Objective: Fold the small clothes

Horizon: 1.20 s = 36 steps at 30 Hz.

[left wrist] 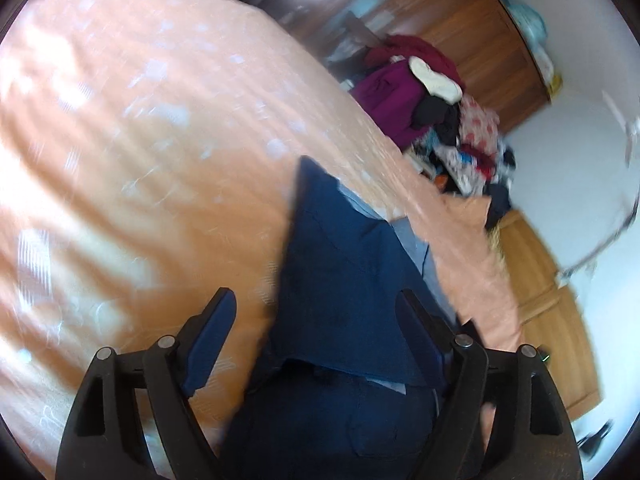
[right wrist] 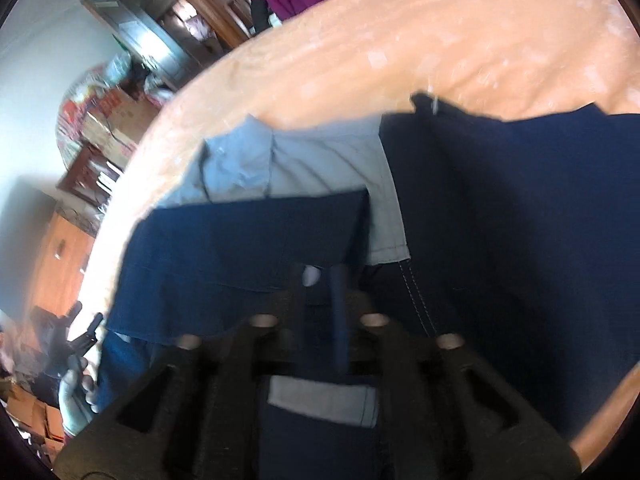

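A dark blue garment [left wrist: 340, 280] with a pale grey-blue lining [right wrist: 320, 160] lies on the peach bedsheet [left wrist: 140, 140]. My left gripper [left wrist: 316, 300] hovers over its near end, open, both fingers wide apart with the cloth showing between them and nothing pinched. In the right wrist view the garment [right wrist: 500, 200] fills the middle, and a folded-over flap [right wrist: 240, 248] sits on the lining. My right gripper [right wrist: 320, 280] has its fingers close together on the flap's edge, shut on the dark blue cloth. Both views are blurred.
A heap of mixed clothes [left wrist: 432, 104] is piled past the bed's far edge, before a wooden wardrobe [left wrist: 460, 20]. Wooden furniture [left wrist: 532, 272] stands to the right. A gloved hand [right wrist: 76, 396] shows at the lower left of the right wrist view.
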Motion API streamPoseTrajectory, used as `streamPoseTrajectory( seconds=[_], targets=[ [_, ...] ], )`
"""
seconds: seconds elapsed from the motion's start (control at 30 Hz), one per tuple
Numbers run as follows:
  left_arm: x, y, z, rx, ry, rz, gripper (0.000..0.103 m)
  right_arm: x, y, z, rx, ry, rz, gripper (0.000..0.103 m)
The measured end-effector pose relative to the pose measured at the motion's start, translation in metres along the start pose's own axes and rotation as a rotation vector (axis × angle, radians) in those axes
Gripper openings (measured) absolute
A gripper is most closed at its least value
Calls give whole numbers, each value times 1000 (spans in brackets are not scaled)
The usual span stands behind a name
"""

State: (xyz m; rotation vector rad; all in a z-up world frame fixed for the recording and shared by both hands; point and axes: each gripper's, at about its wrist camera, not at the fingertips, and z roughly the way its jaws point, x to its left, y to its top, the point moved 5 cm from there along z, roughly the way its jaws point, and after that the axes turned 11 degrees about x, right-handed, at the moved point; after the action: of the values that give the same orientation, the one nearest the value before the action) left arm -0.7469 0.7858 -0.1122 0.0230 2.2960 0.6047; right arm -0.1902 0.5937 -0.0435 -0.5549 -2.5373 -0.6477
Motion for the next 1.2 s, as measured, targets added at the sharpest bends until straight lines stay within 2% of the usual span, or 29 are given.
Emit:
streamPoseTrajectory(
  seconds=[0.03,0.07,0.17,0.23,0.33,0.37,0.5,0.57,0.6,0.67,0.83,0.93,0.97,1.0,1.03,1.13,1.2],
  targets=[
    [-16,2,1,6,35,64,86,-1,-2,-13,-27,37,8,44],
    [-28,2,4,15,60,115,89,-4,-5,-26,-54,58,21,51],
    [-54,-4,24,81,146,235,91,-38,-19,-75,-130,77,102,56],
    [-60,-11,41,139,219,284,91,-71,-25,-106,-167,31,146,58],
    [-56,-23,65,231,285,307,91,-142,-31,-159,-235,-75,254,64],
    [-53,-26,72,259,305,306,91,-172,-32,-177,-262,-95,313,65],
    [-53,-28,76,274,326,313,94,-274,-35,-224,-338,-210,491,66],
    [-53,-31,80,289,326,325,99,-308,-32,-227,-328,-227,529,52],
    [-54,-32,82,301,325,335,103,-330,-29,-227,-322,-233,569,52],
    [-54,-33,87,315,344,344,103,-352,-24,-224,-324,-221,604,52],
    [-55,-36,88,322,354,343,103,-369,-10,-213,-333,-236,614,56],
    [-54,-36,86,316,358,339,103,-373,-11,-204,-329,-232,604,55],
    [-54,-36,86,314,366,341,103,-371,-10,-205,-336,-231,596,36],
    [-55,-36,86,311,374,343,103,-364,-8,-208,-352,-196,588,20],
    [-56,-35,85,305,379,341,103,-354,-9,-211,-371,-153,575,7],
    [-59,-32,77,260,372,302,101,-276,11,-231,-455,6,433,6],
    [-63,-31,70,227,338,280,100,-202,31,-232,-464,93,296,6]
  ],
)
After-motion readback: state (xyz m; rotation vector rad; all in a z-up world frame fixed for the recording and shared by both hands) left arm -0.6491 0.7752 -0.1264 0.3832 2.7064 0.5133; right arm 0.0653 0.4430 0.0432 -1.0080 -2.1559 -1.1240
